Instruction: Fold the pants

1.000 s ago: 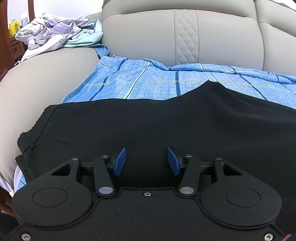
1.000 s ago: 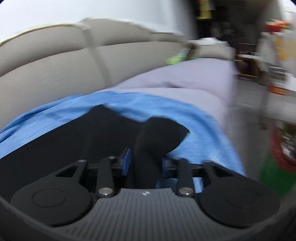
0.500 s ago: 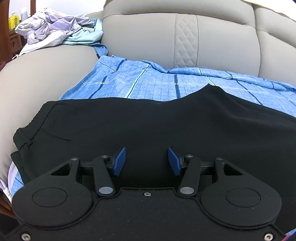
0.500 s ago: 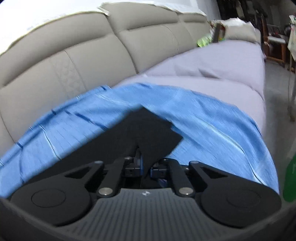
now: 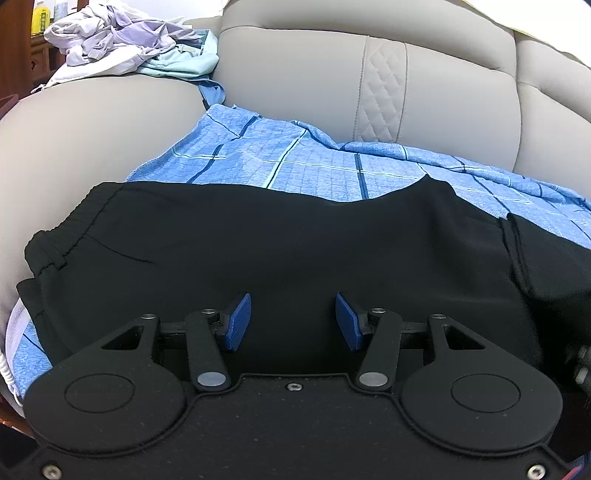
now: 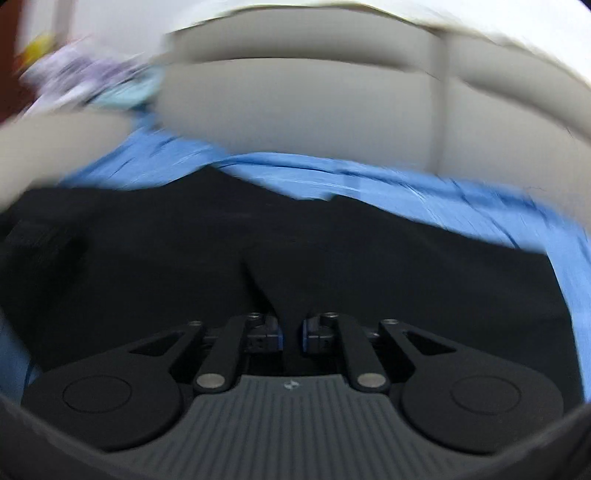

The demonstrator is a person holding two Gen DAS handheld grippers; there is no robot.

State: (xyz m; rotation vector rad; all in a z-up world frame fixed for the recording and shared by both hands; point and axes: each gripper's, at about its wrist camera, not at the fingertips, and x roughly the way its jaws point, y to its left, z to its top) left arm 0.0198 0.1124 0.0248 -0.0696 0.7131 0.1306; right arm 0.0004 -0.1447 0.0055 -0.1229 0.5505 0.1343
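Black pants (image 5: 280, 243) lie spread on a blue checked sheet (image 5: 295, 162) on a beige sofa, waistband (image 5: 55, 243) at the left. My left gripper (image 5: 293, 321) is open and empty, low over the pants' near edge. A folded-over leg end (image 5: 524, 254) shows at the right. In the blurred right wrist view my right gripper (image 6: 291, 334) is shut on a fold of the black pants (image 6: 266, 280) and holds it over the rest of the pants.
A heap of pale clothes (image 5: 122, 44) lies on the sofa armrest (image 5: 85, 122) at far left. The sofa backrest (image 5: 369, 74) rises behind the sheet. A yellow bottle (image 5: 40, 13) stands on a wooden stand beyond the armrest.
My right gripper has swung left with the pant leg, from facing the sofa's right end to facing the armrest. The leg end now shows at the right of the left view.
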